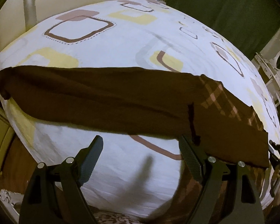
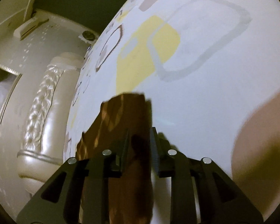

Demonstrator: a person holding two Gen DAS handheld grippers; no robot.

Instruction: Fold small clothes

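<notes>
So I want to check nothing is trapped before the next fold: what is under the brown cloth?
Around the brown cloth only the patterned bedsheet shows, so it lies on that. Whatever is beneath its middle is covered. The right hand-held gripper pinches one end.

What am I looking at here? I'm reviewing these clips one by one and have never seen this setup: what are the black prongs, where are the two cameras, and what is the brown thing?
There is no robot: a person holds a two-finger gripper in each hand, and a fisheye camera on each looks forward along its fingers. That is why everything bulges.

The left wrist view shows the left gripper with its jaws wide apart and nothing between them, above a bed sheet printed with yellow and brown squares. A brown cloth lies stretched across it, with a checked patch at one end.

The right wrist view shows the right gripper with its jaws close together on a bunched end of that brown cloth. A cream padded bed frame sits at the left.
</notes>
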